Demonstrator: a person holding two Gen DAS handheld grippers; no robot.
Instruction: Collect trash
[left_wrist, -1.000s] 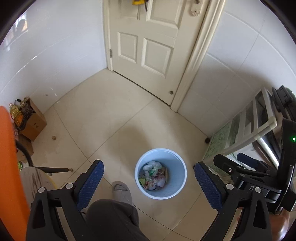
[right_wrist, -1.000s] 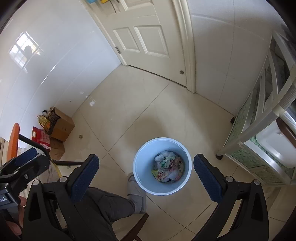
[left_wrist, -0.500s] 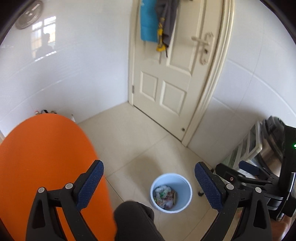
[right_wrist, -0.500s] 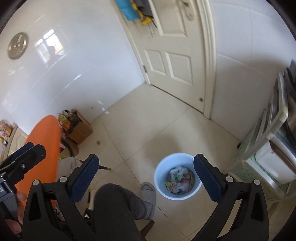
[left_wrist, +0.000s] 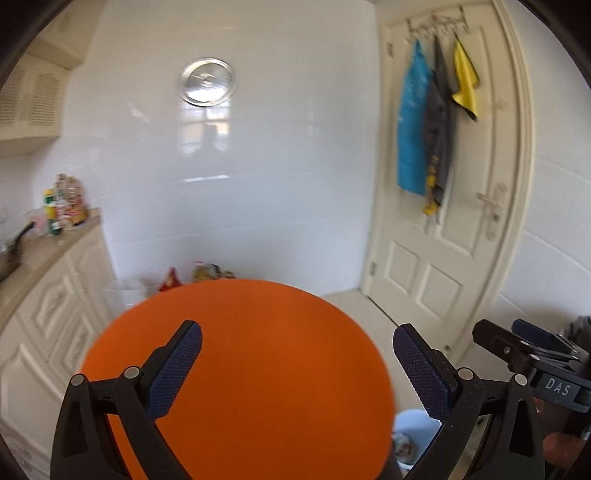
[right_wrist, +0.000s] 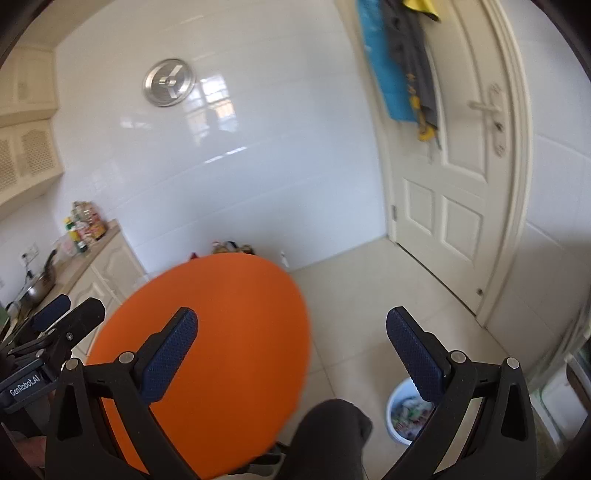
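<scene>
At lower right sat the bin (right_wrist: 400, 417); both grippers (left_wrist: 297, 363) (right_wrist: 291, 349) gaped empty; blur risked clipping the orange table (right_wrist: 221, 332).

We note orange round tabletop (left_wrist: 258, 369), plain, no pattern. Left tongs (left_wrist: 297, 363): black frame, dark blue pads with fine knurled texture; right tongs (right_wrist: 291, 354) same colours. Bin (right_wrist: 397, 406) pale blue, contents mixed white, green, red. We record wall tiles (right_wrist: 277, 166) glossy white, door (right_wrist: 461, 184) cream with raised panels, floor (right_wrist: 369, 295) beige tile. Hanging cloths: bright blue (left_wrist: 412, 125), dark grey (left_wrist: 439, 122), yellow (left_wrist: 465, 85). Wall disc (right_wrist: 168, 82) silver. Cabinets (left_wrist: 48, 325) cream. Trouser knee (right_wrist: 332, 435) dark grey.
</scene>
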